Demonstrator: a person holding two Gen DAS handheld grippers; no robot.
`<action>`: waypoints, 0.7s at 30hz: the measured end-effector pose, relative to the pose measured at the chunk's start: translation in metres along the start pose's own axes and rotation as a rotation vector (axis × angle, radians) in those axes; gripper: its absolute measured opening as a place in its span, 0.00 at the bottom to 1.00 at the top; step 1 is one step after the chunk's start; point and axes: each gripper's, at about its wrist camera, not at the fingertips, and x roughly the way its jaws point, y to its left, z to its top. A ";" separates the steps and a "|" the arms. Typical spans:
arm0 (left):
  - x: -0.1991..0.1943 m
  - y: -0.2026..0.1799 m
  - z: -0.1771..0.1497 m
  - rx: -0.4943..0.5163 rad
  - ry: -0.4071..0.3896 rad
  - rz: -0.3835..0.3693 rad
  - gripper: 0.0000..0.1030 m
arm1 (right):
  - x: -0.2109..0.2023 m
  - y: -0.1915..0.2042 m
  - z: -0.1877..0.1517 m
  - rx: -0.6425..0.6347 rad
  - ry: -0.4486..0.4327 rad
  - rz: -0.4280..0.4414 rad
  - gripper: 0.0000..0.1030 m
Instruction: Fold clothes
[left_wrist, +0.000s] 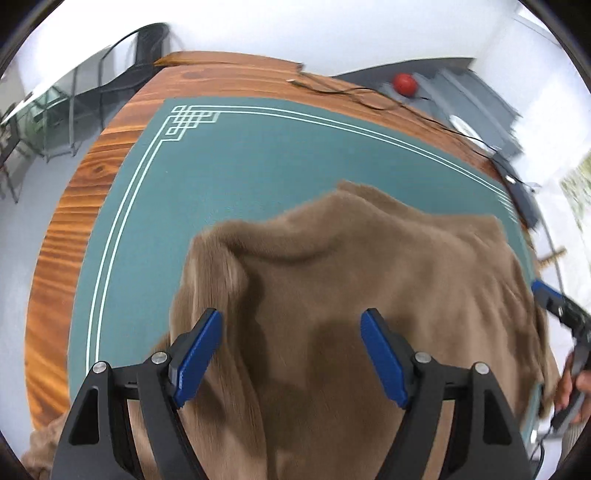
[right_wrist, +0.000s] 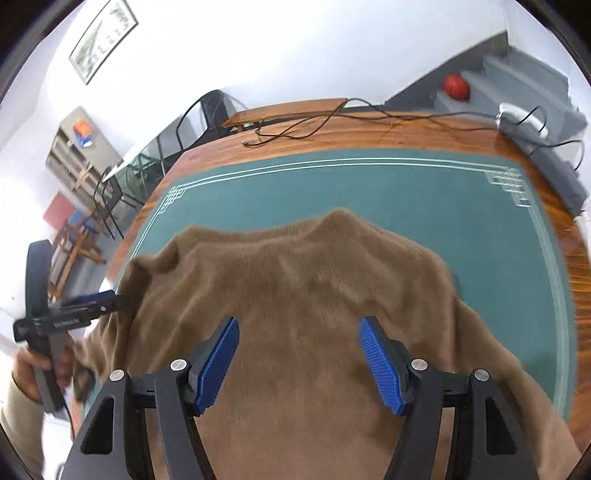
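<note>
Each gripper, the left gripper and the right gripper, has black angular arms with round silver screws at the pivots and ribbed blue finger pads; the person's sleeve is beige; a thin black cable trails below the handle.

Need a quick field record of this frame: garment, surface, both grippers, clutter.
garment: brown fleece garment, spread over mat, near edge hanging off the table
surface: green mat on wooden table
left gripper: open, above the fleece, nothing between pads
right gripper: open, above the fleece, nothing between pads
clutter: black cables at table's far edge
background: red ball on grey steps
</note>
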 end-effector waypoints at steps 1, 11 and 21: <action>0.010 0.003 0.006 -0.017 0.002 0.020 0.78 | 0.011 0.000 0.002 -0.008 0.013 -0.011 0.68; 0.055 0.020 0.028 -0.008 -0.044 0.167 0.83 | 0.082 -0.027 0.021 0.008 0.021 -0.229 0.68; 0.049 0.011 0.019 0.043 -0.034 0.198 0.88 | 0.059 -0.024 0.013 -0.011 0.006 -0.284 0.70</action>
